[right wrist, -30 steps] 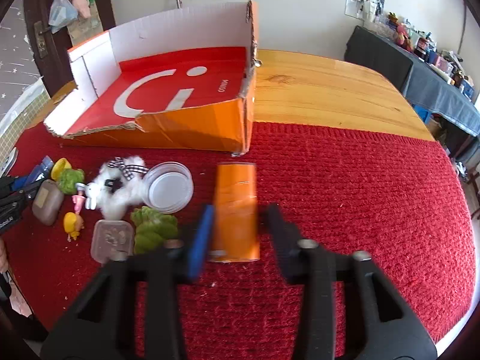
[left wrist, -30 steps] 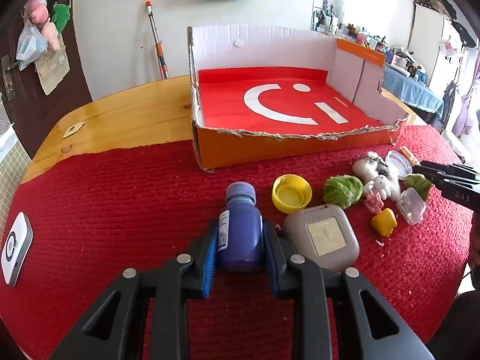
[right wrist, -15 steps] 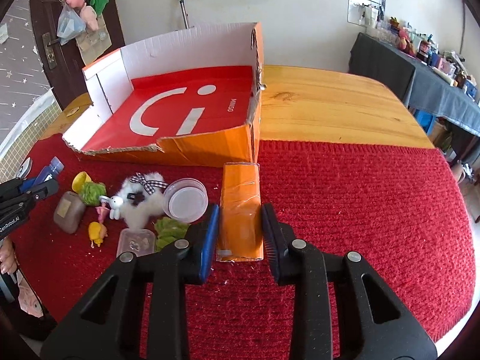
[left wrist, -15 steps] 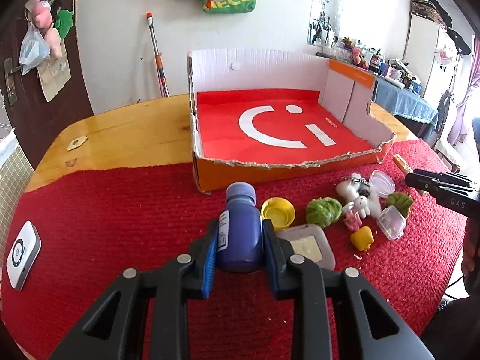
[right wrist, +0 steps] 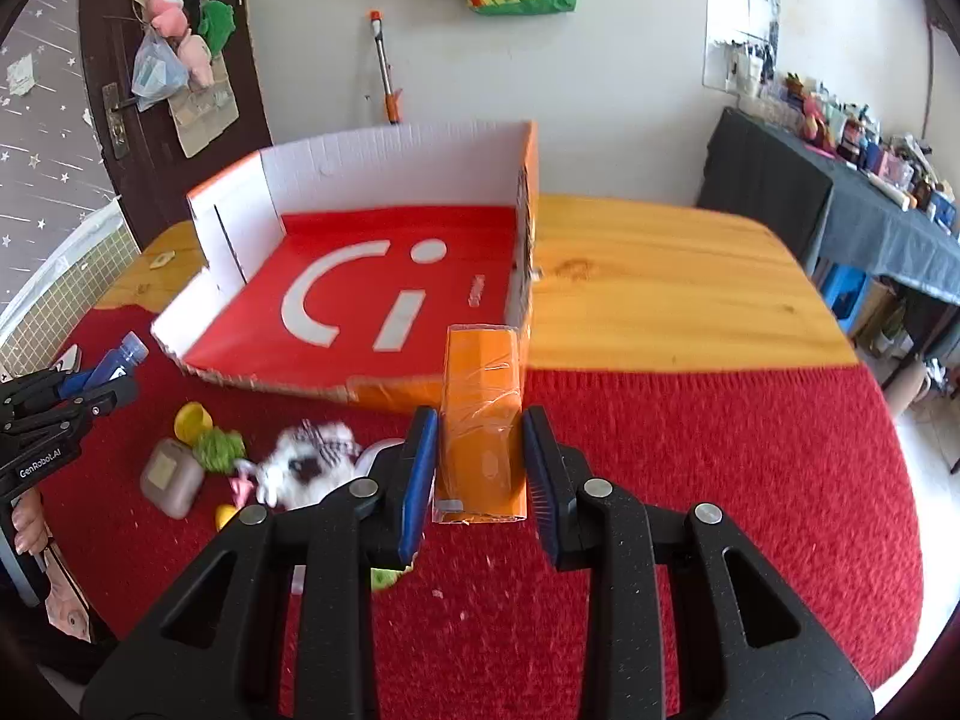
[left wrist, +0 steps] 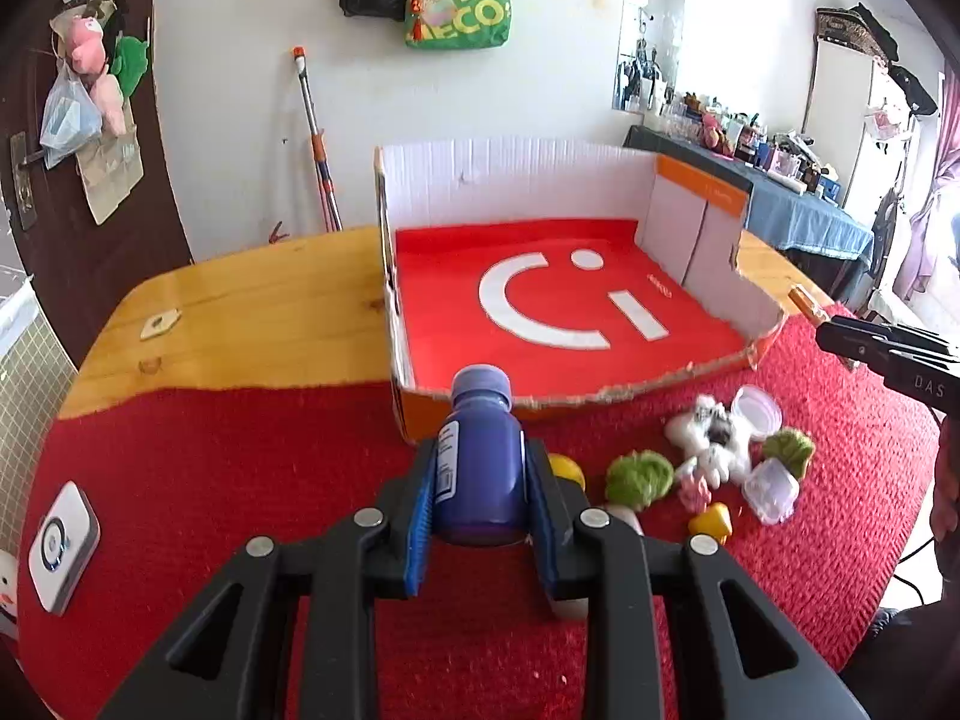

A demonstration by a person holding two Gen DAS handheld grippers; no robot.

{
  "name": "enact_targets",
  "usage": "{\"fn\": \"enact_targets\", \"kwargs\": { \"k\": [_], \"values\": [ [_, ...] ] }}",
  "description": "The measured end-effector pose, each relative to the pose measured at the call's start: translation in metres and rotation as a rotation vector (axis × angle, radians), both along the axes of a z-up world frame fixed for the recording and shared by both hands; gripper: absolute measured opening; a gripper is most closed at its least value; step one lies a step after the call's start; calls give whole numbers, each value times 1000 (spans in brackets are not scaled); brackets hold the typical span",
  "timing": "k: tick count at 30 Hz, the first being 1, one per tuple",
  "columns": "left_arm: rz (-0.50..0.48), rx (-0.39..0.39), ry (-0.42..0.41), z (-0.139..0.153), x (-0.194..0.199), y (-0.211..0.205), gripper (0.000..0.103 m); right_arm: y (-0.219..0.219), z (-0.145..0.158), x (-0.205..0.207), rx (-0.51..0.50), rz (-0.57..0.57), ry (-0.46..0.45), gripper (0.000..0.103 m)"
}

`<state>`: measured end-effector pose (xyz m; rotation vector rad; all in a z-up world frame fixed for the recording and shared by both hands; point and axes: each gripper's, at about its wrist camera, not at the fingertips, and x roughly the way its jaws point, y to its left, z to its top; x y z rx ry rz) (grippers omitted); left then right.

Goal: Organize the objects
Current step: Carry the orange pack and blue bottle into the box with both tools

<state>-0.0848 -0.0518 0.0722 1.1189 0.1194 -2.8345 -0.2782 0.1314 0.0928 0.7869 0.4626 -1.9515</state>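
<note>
My left gripper [left wrist: 480, 480] is shut on a blue bottle [left wrist: 477, 456], held above the red cloth, cap toward the cardboard box [left wrist: 510, 192]. My right gripper [right wrist: 477, 456] is shut on an orange wrapped pack [right wrist: 480, 414], lifted in front of the same box [right wrist: 390, 162]. The box has a red floor with a white mark and holds nothing. From the right wrist view the left gripper [right wrist: 114, 387] with the bottle [right wrist: 117, 360] shows at the left edge. The right gripper [left wrist: 837, 339] shows at the left wrist view's right edge.
On the red cloth [left wrist: 210, 480] lie green fuzzy balls [left wrist: 639, 474], a white plush toy [left wrist: 711, 438], a clear round lid [left wrist: 759, 411], a small clear box [left wrist: 771, 489], a yellow piece [left wrist: 711, 519] and a grey-brown case [right wrist: 171, 477]. A white device [left wrist: 60, 543] lies at the left. Bare wooden table [right wrist: 660, 288] extends behind.
Both grippers have risen off the cloth with their loads; the box and the small things now look lower and farther away in both views.
</note>
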Motion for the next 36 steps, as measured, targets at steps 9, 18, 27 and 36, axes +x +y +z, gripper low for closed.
{"fn": "enact_targets", "kwargs": {
  "k": [9, 18, 27, 36],
  "values": [
    [-21, -23, 29, 21, -33, -3, 29, -33, 17, -9, -8, 56, 22, 28],
    [-72, -35, -72, 7, -82, -7, 29, -89, -1, -28, 125, 141, -21, 28],
    [-143, -33, -216, -20, -114, -9, 29, -121, -25, -40, 295, 208, -104, 28],
    [-199, -86, -301, -31, -127, -8, 29, -134, -38, -46, 414, 241, -121, 28]
  ]
}}
